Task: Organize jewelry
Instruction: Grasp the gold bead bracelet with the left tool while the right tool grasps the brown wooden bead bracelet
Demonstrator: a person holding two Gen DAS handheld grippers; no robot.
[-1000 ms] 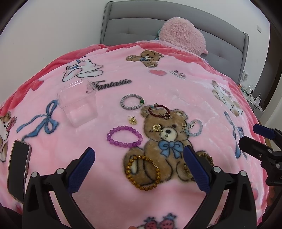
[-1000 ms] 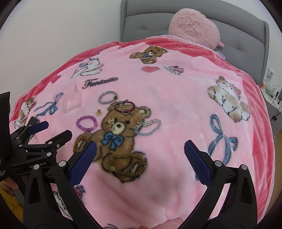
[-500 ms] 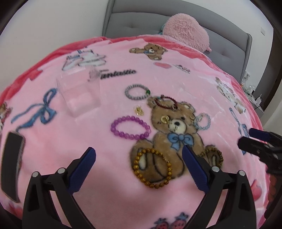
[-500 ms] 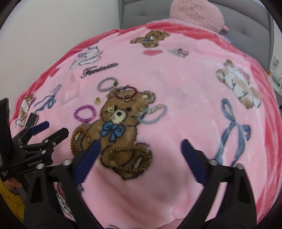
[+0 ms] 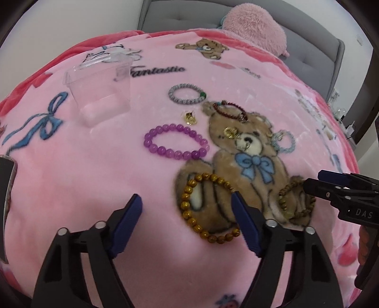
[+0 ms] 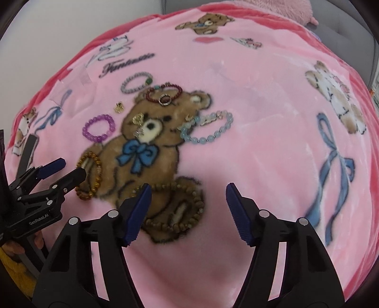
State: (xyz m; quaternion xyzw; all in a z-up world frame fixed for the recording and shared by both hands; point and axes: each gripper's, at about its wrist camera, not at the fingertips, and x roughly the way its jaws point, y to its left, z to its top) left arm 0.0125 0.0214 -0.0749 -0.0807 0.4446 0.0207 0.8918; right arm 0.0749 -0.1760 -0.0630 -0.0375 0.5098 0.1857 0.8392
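Several bracelets lie on a pink teddy-bear blanket (image 5: 94,165). My left gripper (image 5: 186,201) hovers low over a golden bead bracelet (image 5: 189,189); its jaws are closing, and the bracelet's left side lies between them, untouched. My right gripper (image 6: 188,189) hangs over a brown wooden bead bracelet (image 6: 196,196); its jaws are closing too, with part of that bracelet between them and no pad pressing on it. Farther off lie a purple bracelet (image 5: 176,155), a grey one (image 5: 184,102), a dark red one (image 5: 227,103), a pale blue one (image 6: 203,139) and small gold charms (image 5: 190,117). A clear plastic box (image 5: 101,94) stands at the back left.
A dark phone (image 5: 7,201) lies at the blanket's left edge. A fluffy pink pillow (image 5: 255,26) leans on the grey headboard (image 5: 180,14). In the left wrist view the right gripper (image 5: 313,180) sits close by on the right.
Both grippers have sunk toward the blanket and their jaws have narrowed. The jewelry and the box have not moved.
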